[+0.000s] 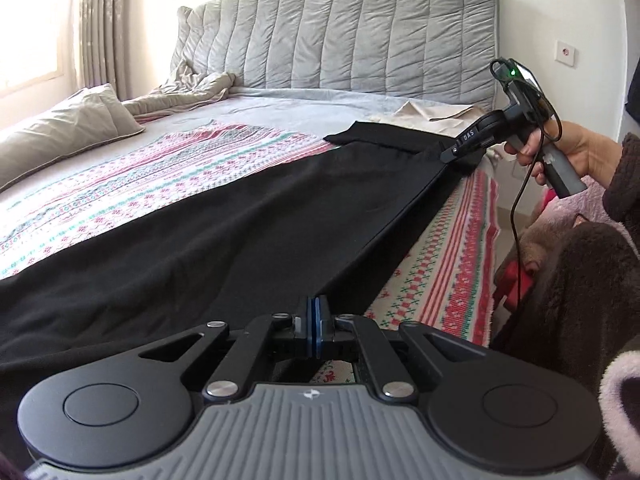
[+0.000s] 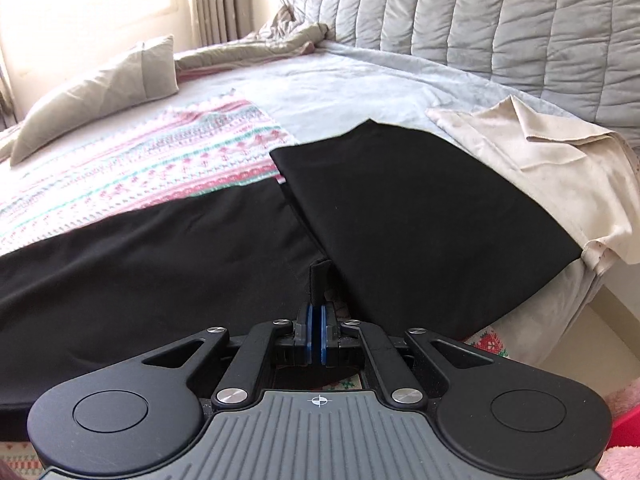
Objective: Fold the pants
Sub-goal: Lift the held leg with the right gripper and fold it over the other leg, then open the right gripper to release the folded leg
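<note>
Black pants (image 1: 240,220) lie lengthwise along the near side of the bed, pulled taut between both grippers. In the left wrist view my left gripper (image 1: 316,312) is shut on the pants' near edge, blue pads pressed together on the cloth. Farther along that edge, my right gripper (image 1: 446,157) pinches the pants, held by a person's hand (image 1: 560,152). In the right wrist view the right gripper (image 2: 318,312) is shut on a narrow strip of the black pants (image 2: 160,248). Beyond it, one end (image 2: 420,208) of the pants is turned over at an angle.
A beige folded garment (image 2: 540,160) lies by the grey quilted headboard (image 1: 360,40), partly under the pants' end. A patterned blanket (image 1: 160,168) covers the bed. A grey pillow (image 1: 68,128) and a crumpled quilt (image 1: 188,88) sit at the far left. The bed edge drops off at right.
</note>
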